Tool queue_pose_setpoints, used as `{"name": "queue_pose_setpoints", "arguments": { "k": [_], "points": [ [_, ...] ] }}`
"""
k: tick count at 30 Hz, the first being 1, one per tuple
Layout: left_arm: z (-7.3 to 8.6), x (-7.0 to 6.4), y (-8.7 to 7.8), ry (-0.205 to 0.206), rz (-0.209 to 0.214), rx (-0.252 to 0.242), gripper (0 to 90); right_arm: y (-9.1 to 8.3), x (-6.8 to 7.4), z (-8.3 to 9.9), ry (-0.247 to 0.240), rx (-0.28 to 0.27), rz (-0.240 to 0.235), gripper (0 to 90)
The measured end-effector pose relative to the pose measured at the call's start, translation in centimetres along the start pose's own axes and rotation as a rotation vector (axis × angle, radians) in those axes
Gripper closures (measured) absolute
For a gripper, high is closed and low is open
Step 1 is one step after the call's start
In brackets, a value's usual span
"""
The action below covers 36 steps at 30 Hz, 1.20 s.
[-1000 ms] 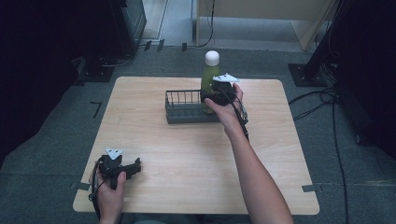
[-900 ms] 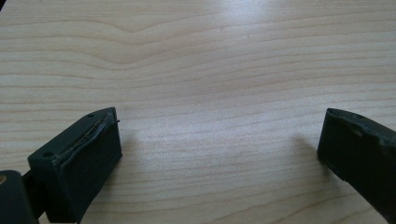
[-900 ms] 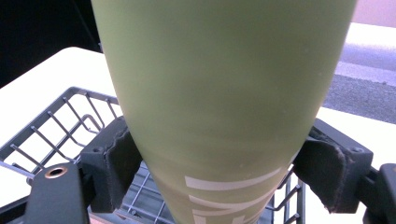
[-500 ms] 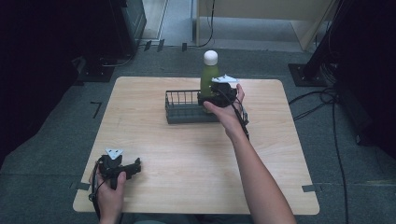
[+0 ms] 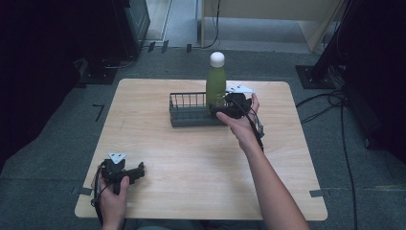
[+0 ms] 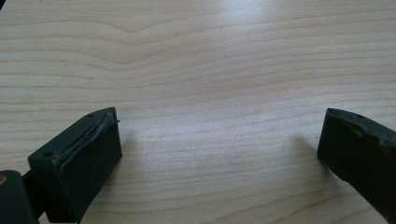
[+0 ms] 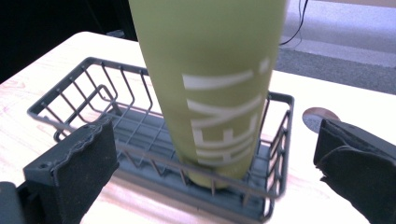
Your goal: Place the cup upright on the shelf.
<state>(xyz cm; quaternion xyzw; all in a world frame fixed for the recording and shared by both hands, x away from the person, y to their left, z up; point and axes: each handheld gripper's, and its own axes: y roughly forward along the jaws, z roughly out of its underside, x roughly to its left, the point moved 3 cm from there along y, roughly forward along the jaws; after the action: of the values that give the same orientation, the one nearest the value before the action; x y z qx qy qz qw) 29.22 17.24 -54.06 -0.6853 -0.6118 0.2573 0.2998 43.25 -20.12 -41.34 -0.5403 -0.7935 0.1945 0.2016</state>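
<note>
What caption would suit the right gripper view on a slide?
Open right gripper faces a green bottle standing upright in the end of a dark wire basket on a wooden table.

Light wood surface, rounded corners. Dark wire basket sits at far centre; left claw rests near-left corner.

green bottle with white lettering, dark grey wire basket
</note>
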Motion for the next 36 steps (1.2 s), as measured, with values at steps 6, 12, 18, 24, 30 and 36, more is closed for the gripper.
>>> {"name": "queue_pose_setpoints", "arguments": {
  "k": [6, 12, 18, 24, 30, 36],
  "points": [
    [0.0, 0.0, 0.0, -0.001, 0.0, 0.0, 0.0, -1.5, -0.7, 1.5, 0.009, 0.009, 0.007, 0.0],
    [0.0, 0.0, 0.0, -0.002, 0.001, -0.001, 0.0, -2.9, -1.5, 3.1, 0.025, 0.018, 0.01, 0.0],
    [0.0, 0.0, 0.0, -0.001, 0.001, 0.0, 0.0, -4.5, -2.3, 4.6, 0.027, 0.023, 0.026, 0.0],
    [0.0, 0.0, 0.0, -0.001, 0.001, -0.001, 0.0, -6.5, -4.0, 6.7, 0.055, 0.03, 0.058, 0.0],
    [0.0, 0.0, 0.0, -0.001, 0.001, -0.001, 0.0, -8.0, -5.4, 8.7, 0.087, 0.052, 0.069, 0.0],
    [0.0, 0.0, 0.0, 0.001, 0.001, 0.001, 0.0, -9.2, -6.9, 10.8, 0.1, 0.067, 0.106, 0.0]
  ]
}}
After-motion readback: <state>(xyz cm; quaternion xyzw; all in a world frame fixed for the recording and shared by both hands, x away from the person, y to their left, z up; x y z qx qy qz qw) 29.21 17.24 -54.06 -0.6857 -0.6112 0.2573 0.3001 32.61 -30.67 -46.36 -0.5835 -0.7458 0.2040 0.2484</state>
